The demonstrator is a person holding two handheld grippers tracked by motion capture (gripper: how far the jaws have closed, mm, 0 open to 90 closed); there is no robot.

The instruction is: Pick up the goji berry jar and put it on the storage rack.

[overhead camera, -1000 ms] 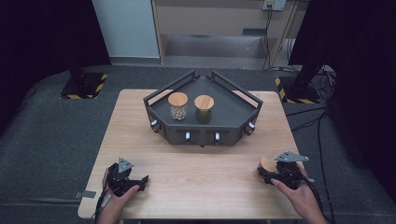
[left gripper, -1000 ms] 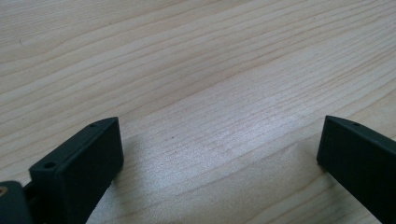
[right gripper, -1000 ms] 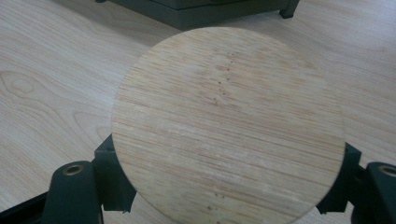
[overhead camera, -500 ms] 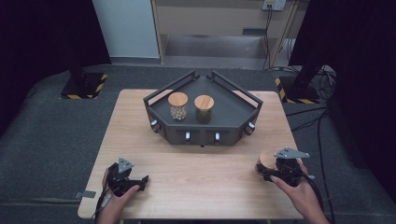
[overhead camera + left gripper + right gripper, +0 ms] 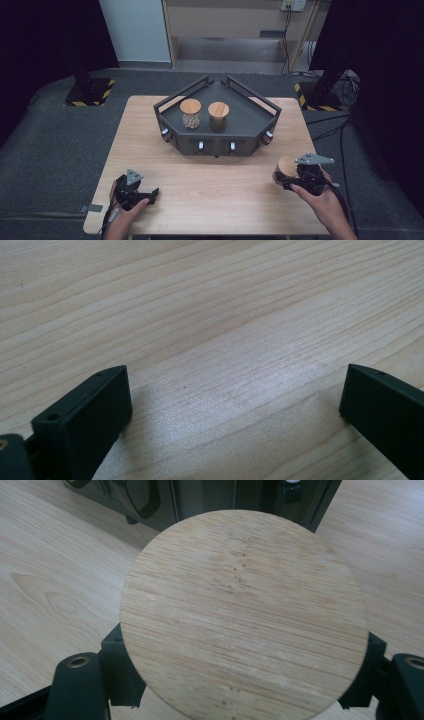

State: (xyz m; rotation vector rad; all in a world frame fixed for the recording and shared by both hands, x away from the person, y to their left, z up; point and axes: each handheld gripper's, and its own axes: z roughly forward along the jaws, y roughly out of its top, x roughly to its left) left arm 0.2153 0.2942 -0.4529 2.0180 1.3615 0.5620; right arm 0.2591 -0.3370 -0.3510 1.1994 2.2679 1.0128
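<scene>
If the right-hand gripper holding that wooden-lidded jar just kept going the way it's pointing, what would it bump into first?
Probably the dark tray. The right gripper, shut on the jar, points toward the tray's front wall in its own view, with bare table between. Depth is hard to judge, and the jar would touch first.

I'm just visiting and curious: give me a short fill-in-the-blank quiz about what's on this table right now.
1. The dark tray carries ____ jars with wooden lids.
2. The right gripper is clamped on a jar with a round ____ lid.
3. The left gripper has its jaws ____, with bare table between them.

Missing words: two; wooden; open
</scene>
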